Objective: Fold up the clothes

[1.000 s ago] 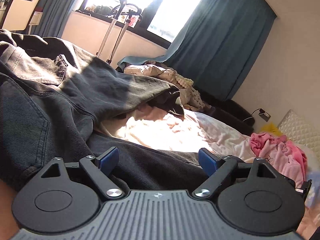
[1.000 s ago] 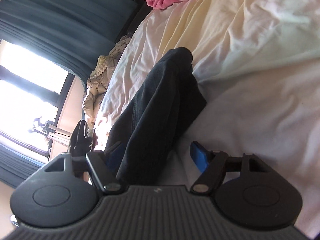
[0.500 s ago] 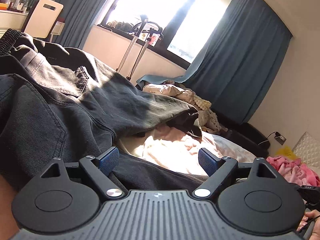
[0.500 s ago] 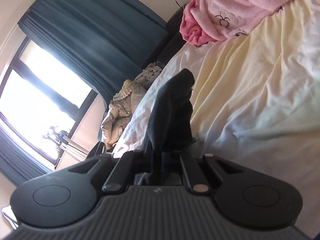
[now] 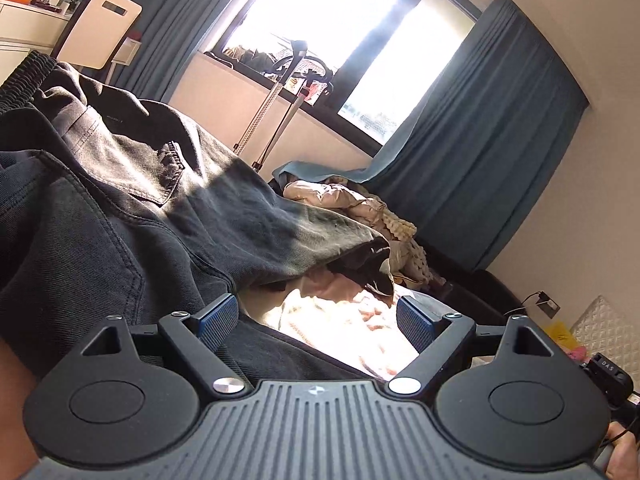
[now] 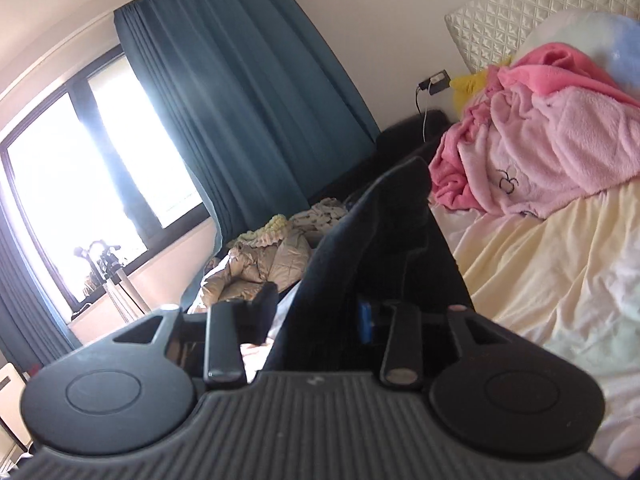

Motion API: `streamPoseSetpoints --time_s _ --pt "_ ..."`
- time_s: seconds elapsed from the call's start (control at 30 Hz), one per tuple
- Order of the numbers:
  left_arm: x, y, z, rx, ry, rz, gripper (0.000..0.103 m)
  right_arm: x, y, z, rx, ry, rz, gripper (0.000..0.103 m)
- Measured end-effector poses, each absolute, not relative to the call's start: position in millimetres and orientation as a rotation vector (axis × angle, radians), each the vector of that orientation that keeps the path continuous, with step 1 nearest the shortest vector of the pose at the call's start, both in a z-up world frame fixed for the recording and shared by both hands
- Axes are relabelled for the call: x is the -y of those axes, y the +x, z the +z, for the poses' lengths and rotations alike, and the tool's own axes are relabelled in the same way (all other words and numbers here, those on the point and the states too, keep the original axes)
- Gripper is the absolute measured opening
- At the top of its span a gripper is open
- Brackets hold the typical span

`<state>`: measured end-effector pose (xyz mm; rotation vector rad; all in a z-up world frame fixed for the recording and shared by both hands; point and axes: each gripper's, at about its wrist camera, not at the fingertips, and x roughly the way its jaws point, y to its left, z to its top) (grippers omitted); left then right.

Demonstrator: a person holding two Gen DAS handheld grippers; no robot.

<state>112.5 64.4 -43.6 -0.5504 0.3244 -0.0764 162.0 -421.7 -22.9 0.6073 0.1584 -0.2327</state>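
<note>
Plainly the dark jeans (image 5: 120, 216) are heavy, limp denim that will sag from any single hold, so a thick seam or the hem is the place to take them. They lie bunched on the bed sheet (image 6: 540, 264), piled to the left of and just ahead of the left gripper (image 5: 316, 316), whose fingers stand wide apart with no cloth pressed between them. At the right gripper (image 6: 316, 308) a dark fold rises between the fingers; the jaws are opening, and the pads seem clear of it, though blur hides the contact.
</note>
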Motion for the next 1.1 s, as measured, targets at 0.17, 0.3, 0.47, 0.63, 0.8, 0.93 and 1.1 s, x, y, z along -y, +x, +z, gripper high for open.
streamPoseSetpoints --time_s 0.17,0.3,0.47,0.63,0.8,0.93,1.1 --pt "-54 123 -51 -0.342 -0.494 -0.102 0.088 468 188 -93 -0.279 0.649 -0.265 0.072" --pt "-37 127 -57 -0.382 -0.408 -0.206 0.088 498 174 -112 -0.284 0.823 -0.295 0.072" --pt "11 123 -66 -0.392 -0.173 -0.392 0.088 496 150 -126 -0.393 1.024 -0.349 0.072" --pt "85 125 -75 -0.421 0.141 -0.59 0.087 488 122 -140 -0.483 1.199 -0.427 0.072" --pt "167 149 -102 -0.434 0.468 -0.593 0.078 481 111 -145 -0.498 1.276 -0.397 0.07" --pt "203 178 -119 -0.442 0.658 -0.52 0.072 483 123 -152 -0.516 1.259 -0.334 0.069" --pt "206 208 -111 -0.554 0.632 -0.553 0.028 490 153 -161 -0.566 1.176 -0.241 0.036"
